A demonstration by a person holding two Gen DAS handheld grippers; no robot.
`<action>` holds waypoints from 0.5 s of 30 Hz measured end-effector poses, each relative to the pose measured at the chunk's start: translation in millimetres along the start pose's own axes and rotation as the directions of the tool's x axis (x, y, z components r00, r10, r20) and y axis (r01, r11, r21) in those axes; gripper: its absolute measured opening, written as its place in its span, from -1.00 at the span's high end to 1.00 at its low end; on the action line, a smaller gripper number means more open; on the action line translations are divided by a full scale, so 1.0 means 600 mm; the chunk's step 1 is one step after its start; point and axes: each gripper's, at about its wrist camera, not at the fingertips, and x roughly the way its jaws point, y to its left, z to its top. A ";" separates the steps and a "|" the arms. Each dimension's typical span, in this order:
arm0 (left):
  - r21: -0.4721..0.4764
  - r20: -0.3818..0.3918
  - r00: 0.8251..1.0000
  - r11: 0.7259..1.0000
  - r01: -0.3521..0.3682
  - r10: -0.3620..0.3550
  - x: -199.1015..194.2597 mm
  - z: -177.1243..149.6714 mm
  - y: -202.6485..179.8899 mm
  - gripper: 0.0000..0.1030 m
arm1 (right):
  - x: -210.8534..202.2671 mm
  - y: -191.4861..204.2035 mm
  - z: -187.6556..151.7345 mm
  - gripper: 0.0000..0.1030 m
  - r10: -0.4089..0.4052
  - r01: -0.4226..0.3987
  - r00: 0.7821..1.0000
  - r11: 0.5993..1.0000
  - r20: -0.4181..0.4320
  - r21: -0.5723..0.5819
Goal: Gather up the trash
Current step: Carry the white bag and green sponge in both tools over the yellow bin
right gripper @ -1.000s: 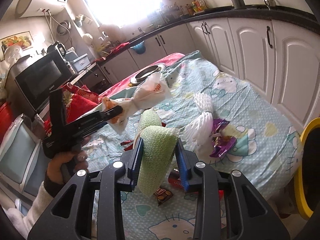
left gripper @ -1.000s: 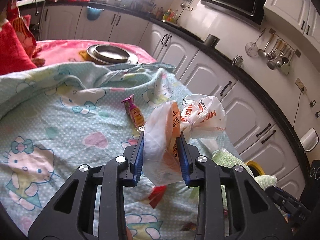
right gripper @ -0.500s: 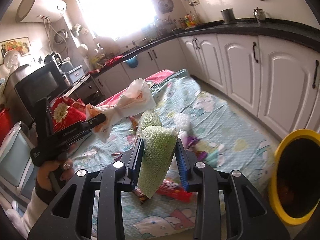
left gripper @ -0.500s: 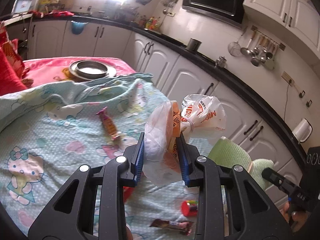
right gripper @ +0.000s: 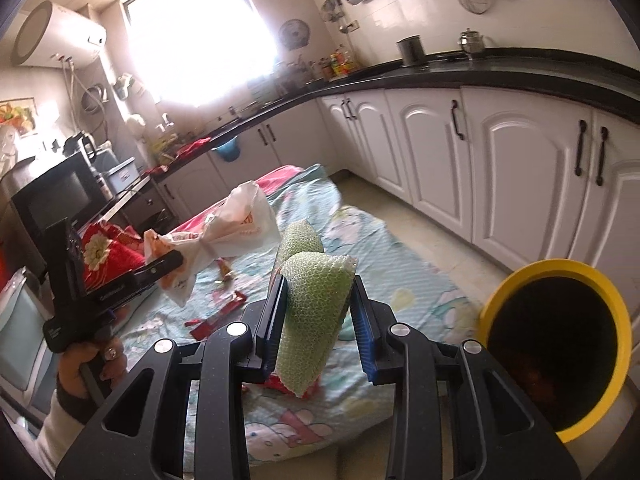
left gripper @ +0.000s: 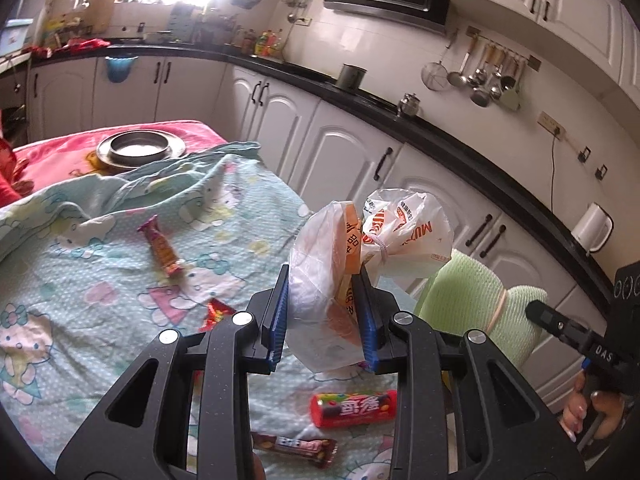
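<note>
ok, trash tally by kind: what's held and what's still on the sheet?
Held, tied plastic bag: 1
Held, green foam net: 1
On sheet, candy tube: 1
On sheet, snack wrappers: 3
Total: 6

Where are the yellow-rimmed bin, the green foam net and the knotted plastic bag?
yellow-rimmed bin (right gripper: 495, 298): right wrist view, on its yellow rim.
green foam net (right gripper: 316, 320): right wrist view, on its middle between the gripper's pads.
knotted plastic bag (left gripper: 320, 280): left wrist view, on its lower half.
</note>
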 end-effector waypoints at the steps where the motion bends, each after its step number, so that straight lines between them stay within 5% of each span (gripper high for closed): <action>1: 0.011 -0.002 1.000 1.000 0.002 -0.002 0.002 -0.001 -0.008 0.55 | -0.005 -0.008 0.000 0.41 -0.015 0.015 1.000 1.000 0.007 0.003; 15: 0.115 -0.024 0.999 0.993 0.027 -0.025 0.029 -0.016 -0.084 0.55 | -0.060 -0.084 -0.010 0.41 -0.144 0.141 0.987 0.988 0.066 0.056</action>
